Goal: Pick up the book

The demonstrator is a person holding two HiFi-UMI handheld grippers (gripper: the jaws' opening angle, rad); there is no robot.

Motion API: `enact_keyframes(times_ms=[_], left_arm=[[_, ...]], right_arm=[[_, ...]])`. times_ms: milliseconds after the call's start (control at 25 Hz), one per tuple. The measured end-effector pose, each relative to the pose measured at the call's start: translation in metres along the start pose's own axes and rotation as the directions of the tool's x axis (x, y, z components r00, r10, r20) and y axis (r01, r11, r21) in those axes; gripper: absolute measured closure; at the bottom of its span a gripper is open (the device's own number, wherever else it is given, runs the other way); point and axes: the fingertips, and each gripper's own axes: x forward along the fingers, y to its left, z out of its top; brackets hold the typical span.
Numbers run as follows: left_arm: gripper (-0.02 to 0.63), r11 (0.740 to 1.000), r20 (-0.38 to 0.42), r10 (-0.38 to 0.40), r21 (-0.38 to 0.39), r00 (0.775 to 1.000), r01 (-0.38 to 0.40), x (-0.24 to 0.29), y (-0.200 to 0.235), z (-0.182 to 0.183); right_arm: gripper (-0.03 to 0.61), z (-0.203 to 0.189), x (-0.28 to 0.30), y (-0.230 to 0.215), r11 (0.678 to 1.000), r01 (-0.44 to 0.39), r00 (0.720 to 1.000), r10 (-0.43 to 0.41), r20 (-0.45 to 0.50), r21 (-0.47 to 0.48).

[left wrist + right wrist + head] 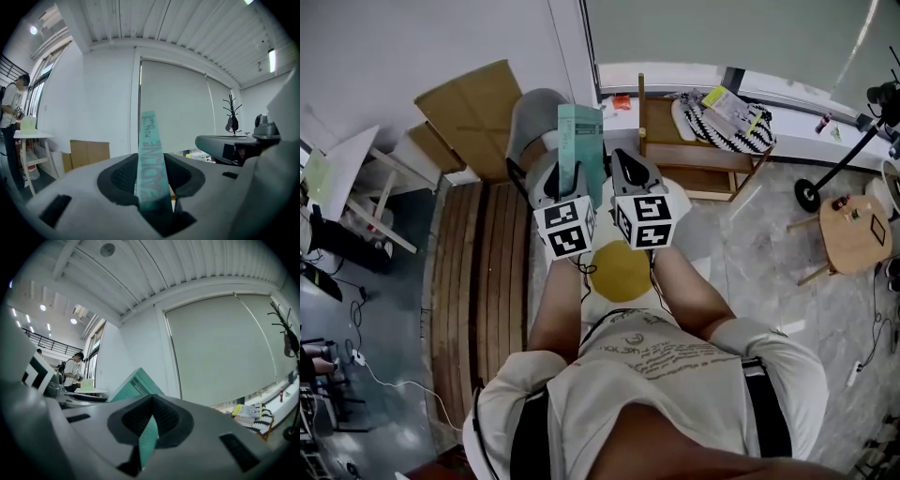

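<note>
teal book point(581, 141), b&w zigzag cloth point(705, 127)

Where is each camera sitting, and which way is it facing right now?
Head view: on the person's head, facing steeply down at the book held by left gripper and right gripper; torso, forearms show.
Left gripper view: on the left gripper, facing level toward the window blind; its fingers clamp the book's spine; right gripper alongside.
Right gripper view: on the right gripper, facing the same blind; its fingers pinch the book's edge.
Shared: all show the book.
</note>
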Motion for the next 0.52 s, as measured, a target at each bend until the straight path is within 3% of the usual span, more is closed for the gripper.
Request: enact_keyframes(times_ms=[520], left_arm=[[0.433, 1.0, -0.012, -0.002, 0.011, 1.0, 0.002, 0.0039, 0.0025, -0.0018]], right_arm=[[0.552, -0.0022, 0.0026, -0.0043, 1.0, 0.013, 1.0, -0.013, 0.001, 0.004]])
